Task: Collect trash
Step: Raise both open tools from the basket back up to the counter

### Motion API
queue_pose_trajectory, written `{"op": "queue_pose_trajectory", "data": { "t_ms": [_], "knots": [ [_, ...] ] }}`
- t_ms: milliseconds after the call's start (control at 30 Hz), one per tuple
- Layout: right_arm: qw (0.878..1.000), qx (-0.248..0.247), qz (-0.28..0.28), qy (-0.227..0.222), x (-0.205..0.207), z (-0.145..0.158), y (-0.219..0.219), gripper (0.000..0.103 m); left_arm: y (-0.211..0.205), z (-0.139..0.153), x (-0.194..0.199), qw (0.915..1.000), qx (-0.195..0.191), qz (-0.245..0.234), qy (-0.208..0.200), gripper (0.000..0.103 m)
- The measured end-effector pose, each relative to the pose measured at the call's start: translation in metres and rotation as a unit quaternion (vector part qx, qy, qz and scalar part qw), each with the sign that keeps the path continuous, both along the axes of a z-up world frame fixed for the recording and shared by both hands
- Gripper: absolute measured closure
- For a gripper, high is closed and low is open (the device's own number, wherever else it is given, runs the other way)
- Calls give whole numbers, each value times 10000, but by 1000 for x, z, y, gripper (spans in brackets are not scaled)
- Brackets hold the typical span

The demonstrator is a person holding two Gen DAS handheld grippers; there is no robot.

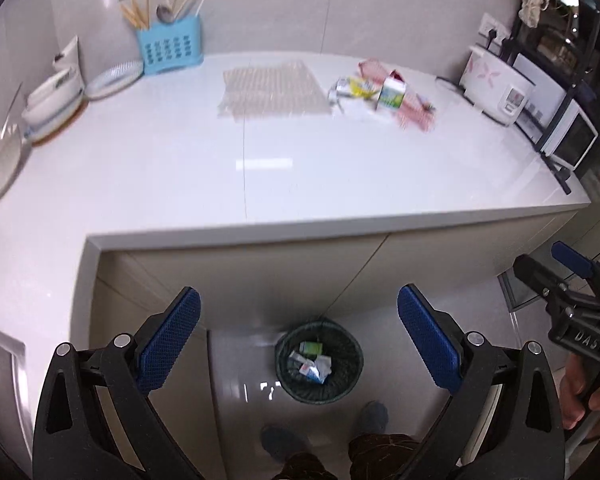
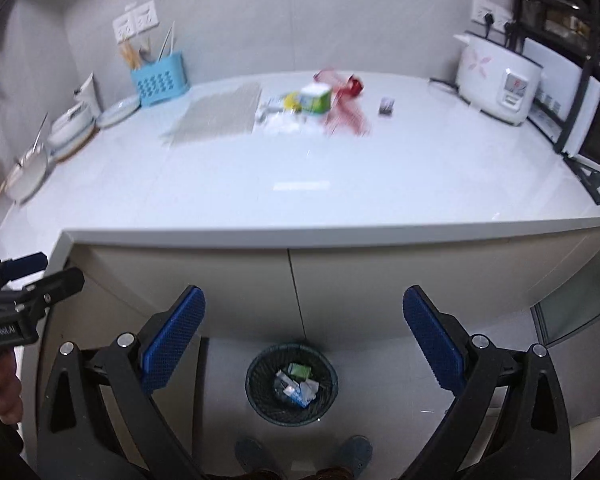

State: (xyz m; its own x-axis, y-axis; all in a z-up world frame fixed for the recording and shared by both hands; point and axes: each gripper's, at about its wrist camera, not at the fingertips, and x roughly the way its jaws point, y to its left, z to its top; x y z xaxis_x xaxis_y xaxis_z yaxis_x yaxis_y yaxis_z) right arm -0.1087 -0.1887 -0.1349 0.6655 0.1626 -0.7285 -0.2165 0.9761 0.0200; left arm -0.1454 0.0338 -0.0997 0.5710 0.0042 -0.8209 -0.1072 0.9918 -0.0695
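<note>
- Trash pile (image 2: 308, 110): far side of the counter (image 2: 300, 184), between the woven mat (image 2: 220, 114) and the rice cooker (image 2: 496, 80); a green-and-white carton (image 2: 315, 98) stands upright, long axis vertical, amid crumpled wrappers and red plastic (image 2: 346, 116).
- Bin (image 2: 292, 384): on the floor below the counter edge, already holding several cartons.
- Left gripper (image 1: 300, 344): spread wide, nothing held.
- Right gripper (image 2: 302, 344): likewise spread, nothing held (both hang over the bin).
- Risk, judged: the limp wrappers may slip a pinch, and the upright carton could tip if nudged.

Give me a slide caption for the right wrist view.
Open right gripper above a floor wastebasket holding trash; more litter waits on the counter.
</note>
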Motion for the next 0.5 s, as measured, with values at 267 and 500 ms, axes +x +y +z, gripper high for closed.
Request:
{"op": "queue_pose_trajectory", "data": {
  "t_ms": [267, 500],
  "knots": [
    [9989, -58, -446, -145, 16, 54, -26, 8, -14, 50, 27, 9996, -30, -183, -223, 6],
    [9982, 157, -584, -21, 68, 75, -51, 8, -30, 64, 71, 9993, 28, -265, -270, 6]
  ]
}}
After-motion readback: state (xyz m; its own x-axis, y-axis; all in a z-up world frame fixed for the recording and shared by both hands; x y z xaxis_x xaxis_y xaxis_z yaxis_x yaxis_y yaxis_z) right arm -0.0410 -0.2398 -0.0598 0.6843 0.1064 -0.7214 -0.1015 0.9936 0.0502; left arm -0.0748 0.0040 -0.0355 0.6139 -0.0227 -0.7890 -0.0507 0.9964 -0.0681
